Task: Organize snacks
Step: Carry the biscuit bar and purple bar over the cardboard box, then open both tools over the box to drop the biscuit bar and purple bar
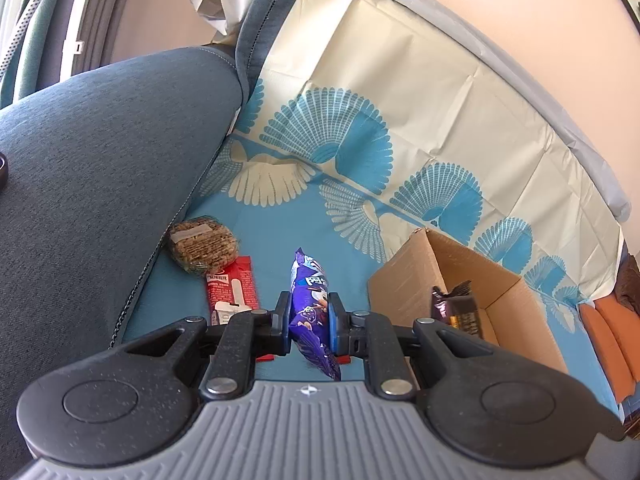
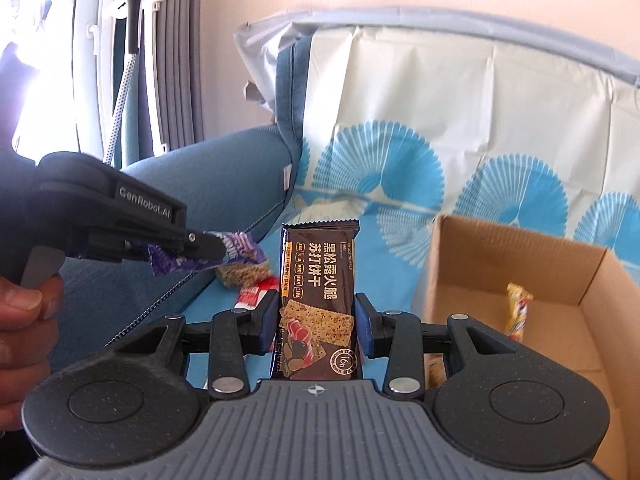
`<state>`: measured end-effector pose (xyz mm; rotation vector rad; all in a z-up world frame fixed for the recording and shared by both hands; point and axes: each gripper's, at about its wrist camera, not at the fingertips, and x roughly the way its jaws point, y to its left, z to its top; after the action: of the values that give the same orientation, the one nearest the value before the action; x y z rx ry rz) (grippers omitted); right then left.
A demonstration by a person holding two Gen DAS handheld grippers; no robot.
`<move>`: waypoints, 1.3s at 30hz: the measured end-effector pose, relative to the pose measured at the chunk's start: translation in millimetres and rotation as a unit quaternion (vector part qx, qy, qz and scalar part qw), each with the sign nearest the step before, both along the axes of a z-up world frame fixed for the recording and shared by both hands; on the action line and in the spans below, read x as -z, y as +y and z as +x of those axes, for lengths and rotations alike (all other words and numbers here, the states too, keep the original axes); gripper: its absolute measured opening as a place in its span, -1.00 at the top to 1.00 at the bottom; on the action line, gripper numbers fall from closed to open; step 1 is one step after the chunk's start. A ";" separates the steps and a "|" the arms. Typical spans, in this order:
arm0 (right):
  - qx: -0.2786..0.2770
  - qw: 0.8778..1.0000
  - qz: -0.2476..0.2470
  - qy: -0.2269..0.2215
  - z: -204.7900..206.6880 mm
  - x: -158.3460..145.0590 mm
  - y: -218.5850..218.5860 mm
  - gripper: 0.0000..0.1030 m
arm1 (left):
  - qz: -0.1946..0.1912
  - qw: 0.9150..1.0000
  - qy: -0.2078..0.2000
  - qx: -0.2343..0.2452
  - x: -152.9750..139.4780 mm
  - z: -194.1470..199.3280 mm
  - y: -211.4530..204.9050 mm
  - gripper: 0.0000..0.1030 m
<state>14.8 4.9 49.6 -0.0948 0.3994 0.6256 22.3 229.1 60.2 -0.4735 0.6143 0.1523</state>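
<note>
Your left gripper (image 1: 310, 318) is pinching the purple packet (image 1: 310, 300) edge-on between its blue pads (image 1: 285, 316). Both pads press its sides. The packet runs through the jaws, its top poking out past the fingertips and its lower end hanging back toward the camera. It is off the cloth (image 1: 352, 236), held in the air.

Your right gripper (image 2: 316, 320) is clamped on the brown cracker pack (image 2: 316, 280), face toward the camera. The pads touch its left and right edges. About the upper half of the pack stands clear above the fingertips, upright; the lower end reaches back to the gripper body.

From the right wrist view, the left gripper (image 2: 218, 250) sits to the left, its purple packet (image 2: 244, 246) just ahead of the brown pack's left edge. Your hand (image 2: 24, 308) shows at the left border, fingers on the trigger.

On the blue cloth, by the sofa arm (image 1: 100, 160): a round grain cake (image 1: 202, 246) in clear wrap, with a red packet (image 1: 232, 286) touching its near side. Both lie left of the purple packet.

Cardboard box (image 1: 404, 280) stands open to the right of both grippers. Inside it, a yellow packet (image 2: 518, 312) leans near the middle of the floor. The left wrist view also shows the dark pack (image 1: 460, 308) over the box's near wall.
</note>
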 end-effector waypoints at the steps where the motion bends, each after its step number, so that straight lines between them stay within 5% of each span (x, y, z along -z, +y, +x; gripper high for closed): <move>1: 0.001 1.000 0.001 -0.003 0.8 -1.8 -3.0 0.20 | 0.002 1.000 -0.001 0.002 -0.2 1.0 -1.4 0.65; 14: 0.049 0.999 0.012 -0.020 18.4 -13.2 -56.2 0.20 | 0.033 0.998 -0.025 0.049 -1.9 23.5 -40.4 0.65; 23: 0.104 0.994 0.016 -0.019 30.4 -15.4 -97.7 0.20 | 0.020 0.994 -0.057 0.094 -1.2 40.5 -73.8 0.65; 39: 0.220 0.974 0.048 0.025 59.4 -4.3 -161.7 0.20 | 0.019 0.971 -0.126 0.201 -5.1 47.3 -153.5 0.65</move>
<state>74.2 -156.8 53.8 0.1006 0.4211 0.2091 69.7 75.5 65.3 -0.3172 0.4462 -0.2779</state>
